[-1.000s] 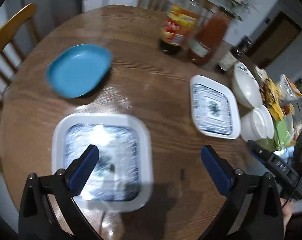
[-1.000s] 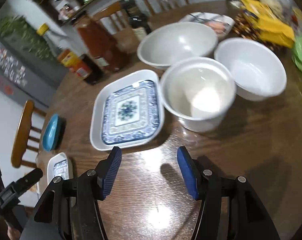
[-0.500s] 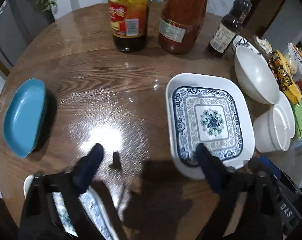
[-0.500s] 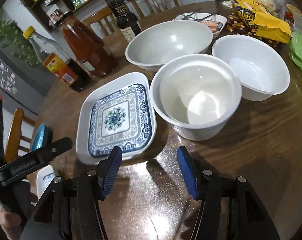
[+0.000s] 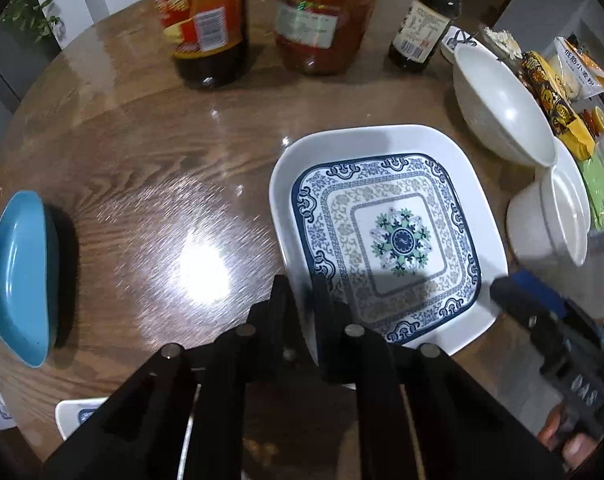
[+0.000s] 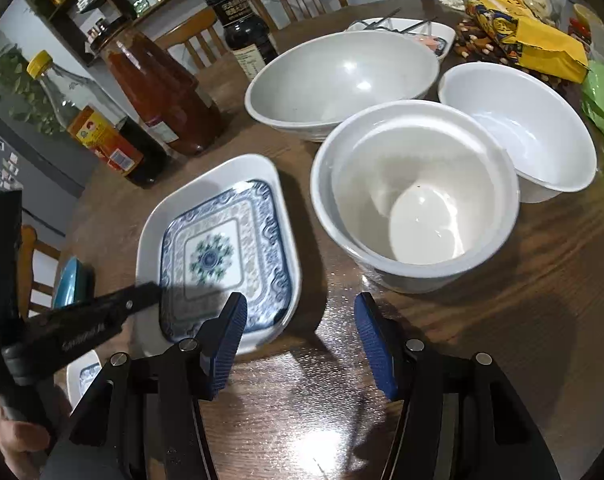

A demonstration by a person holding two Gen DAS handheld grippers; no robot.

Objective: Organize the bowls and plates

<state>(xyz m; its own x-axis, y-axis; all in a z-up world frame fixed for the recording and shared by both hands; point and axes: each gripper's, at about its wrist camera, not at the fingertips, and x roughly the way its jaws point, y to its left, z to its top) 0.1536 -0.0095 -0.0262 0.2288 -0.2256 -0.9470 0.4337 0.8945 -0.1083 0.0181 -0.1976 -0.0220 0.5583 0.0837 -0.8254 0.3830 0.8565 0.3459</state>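
Left wrist view: the square patterned plate (image 5: 389, 236) lies flat on the wooden surface (image 5: 150, 184), and my left gripper (image 5: 302, 292) is closing on its near-left rim, one finger outside the rim and one inside, with the rim between them. Whether the pads press the rim yet I cannot tell for certain, but the gap is nearly gone. My right gripper (image 6: 300, 328) hangs over bare wood just beside the same plate's near corner, its blue fingers (image 6: 226, 336) apart and nothing between them.

Just right of the plate stand two nested white bowls (image 6: 413, 196). Behind them sit a wide grey-white bowl (image 6: 341, 80) and, touching the nested pair on the right, another white bowl (image 6: 521, 128).

A blue oval dish (image 5: 22, 276) lies well apart at the left edge of the surface. A second small patterned plate (image 5: 78, 412) shows partly under my left gripper's frame.

At the far side stand three bottles: a dark sauce bottle (image 5: 202, 24), a red sauce jar (image 5: 325, 16) and a small black bottle (image 5: 425, 16). Snack packets (image 6: 521, 36) lie at the far right.
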